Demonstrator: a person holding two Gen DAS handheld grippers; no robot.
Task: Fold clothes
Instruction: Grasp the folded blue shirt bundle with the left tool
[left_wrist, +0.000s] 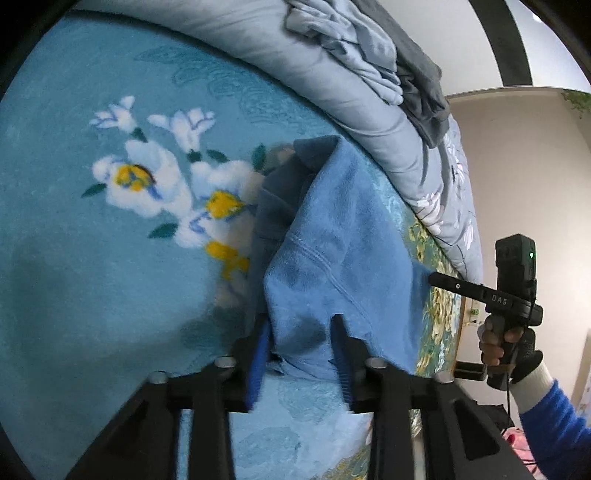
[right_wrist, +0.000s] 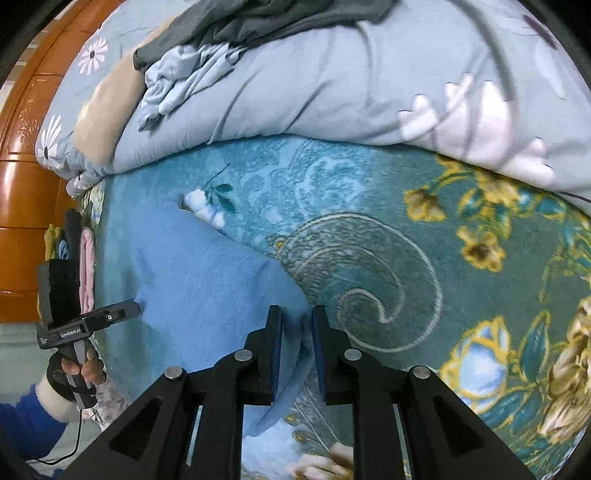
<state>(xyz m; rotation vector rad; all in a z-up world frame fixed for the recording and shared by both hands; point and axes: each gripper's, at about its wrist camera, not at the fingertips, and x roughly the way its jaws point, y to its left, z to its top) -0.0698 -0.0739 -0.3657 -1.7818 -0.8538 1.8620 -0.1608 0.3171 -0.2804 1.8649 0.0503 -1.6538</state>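
A blue fleece garment (left_wrist: 351, 240) lies partly bunched on the teal flowered bedspread (left_wrist: 74, 258). My left gripper (left_wrist: 301, 332) is shut on its near edge, and the cloth rises in a fold between the fingers. In the right wrist view the same garment (right_wrist: 192, 266) spreads to the left, and my right gripper (right_wrist: 297, 325) is shut on a thin fold at its right edge. The right gripper (left_wrist: 434, 277) shows at the garment's far side in the left wrist view. The left gripper (right_wrist: 135, 307) touches the garment's left edge in the right wrist view.
A rolled grey-blue duvet (right_wrist: 295, 92) runs along the back of the bed, with a crumpled light blue garment (right_wrist: 184, 74) and a dark grey one (right_wrist: 258, 22) on it. A wooden headboard (right_wrist: 29, 166) stands at the left, with pink and blue clothes (right_wrist: 86, 266) beside it.
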